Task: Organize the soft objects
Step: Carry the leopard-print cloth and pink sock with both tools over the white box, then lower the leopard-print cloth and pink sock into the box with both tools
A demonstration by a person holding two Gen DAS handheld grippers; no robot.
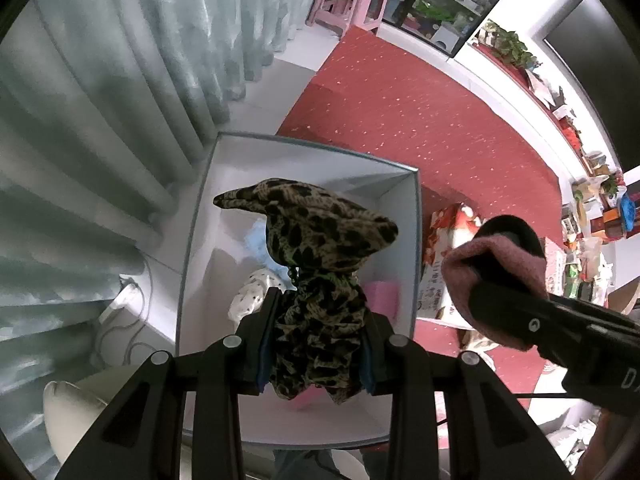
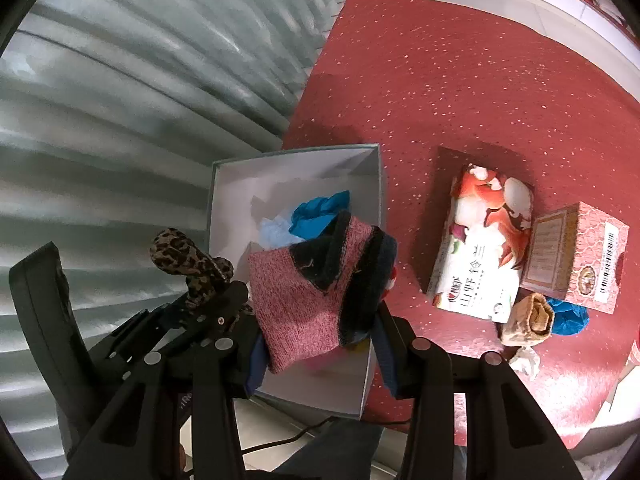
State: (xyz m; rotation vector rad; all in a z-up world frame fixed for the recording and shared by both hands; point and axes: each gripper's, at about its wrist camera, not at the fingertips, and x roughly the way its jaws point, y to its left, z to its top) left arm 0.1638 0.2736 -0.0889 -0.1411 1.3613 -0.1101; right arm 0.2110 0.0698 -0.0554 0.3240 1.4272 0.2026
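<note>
My left gripper (image 1: 316, 360) is shut on a leopard-print cloth (image 1: 316, 240), which hangs bunched over the open white box (image 1: 200, 208). My right gripper (image 2: 320, 344) is shut on a pink knitted sock with dark trim (image 2: 296, 300), held above the same white box (image 2: 224, 184). Inside the box lie a blue cloth (image 2: 316, 212), a pale blue cloth (image 2: 272, 232), a white spotted cloth (image 1: 250, 296) and something pink (image 1: 384, 294). In the left wrist view the sock (image 1: 492, 264) and the right gripper show at the right. The leopard cloth (image 2: 180, 256) shows left of the sock in the right wrist view.
The box stands at the edge of a red speckled tablecloth (image 2: 460, 80), beside grey curtains (image 2: 120, 100). On the cloth to the right lie a tissue pack (image 2: 480, 240), a pink carton (image 2: 576, 256), a rolled beige cloth (image 2: 528, 320), a blue cloth (image 2: 570, 316) and crumpled paper (image 2: 526, 360). A pink stool (image 1: 348, 0) stands far back.
</note>
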